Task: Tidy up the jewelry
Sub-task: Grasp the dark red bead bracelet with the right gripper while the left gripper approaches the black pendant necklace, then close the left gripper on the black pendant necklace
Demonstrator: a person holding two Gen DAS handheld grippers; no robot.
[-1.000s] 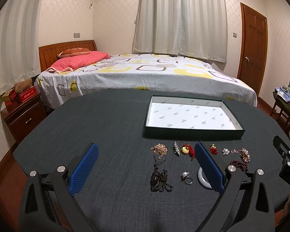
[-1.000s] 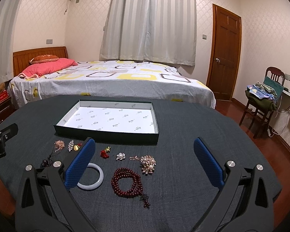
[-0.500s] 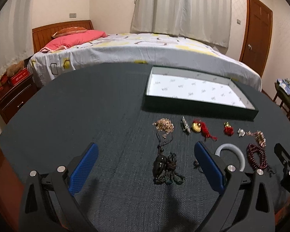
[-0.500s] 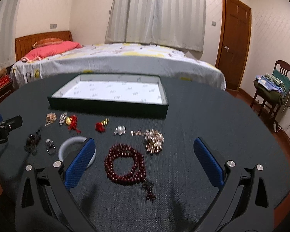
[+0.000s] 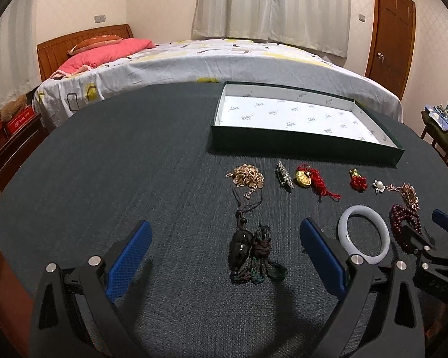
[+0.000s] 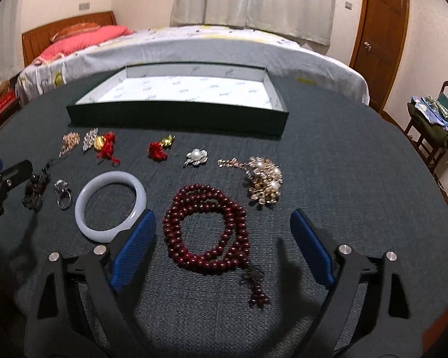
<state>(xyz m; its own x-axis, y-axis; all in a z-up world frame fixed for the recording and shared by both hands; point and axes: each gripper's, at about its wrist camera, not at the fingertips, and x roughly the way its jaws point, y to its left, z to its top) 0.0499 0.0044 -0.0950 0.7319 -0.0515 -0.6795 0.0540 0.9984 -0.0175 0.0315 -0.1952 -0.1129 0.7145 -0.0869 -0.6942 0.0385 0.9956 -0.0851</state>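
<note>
No text can be read with certainty; a small grey mark is repeated across the white lining of the tray, but its letters are too small to be made out; pale lettering is printed on the red box beside the bed, also illegible.

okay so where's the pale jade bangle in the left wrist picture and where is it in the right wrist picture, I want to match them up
Left wrist view: the pale bangle lies low on the right, just right of the left gripper's right finger.
Right wrist view: the bangle lies lower left, partly behind the right gripper's left finger.
Shared landmark: the dark red bead string beside it, on its right in both views.
</note>
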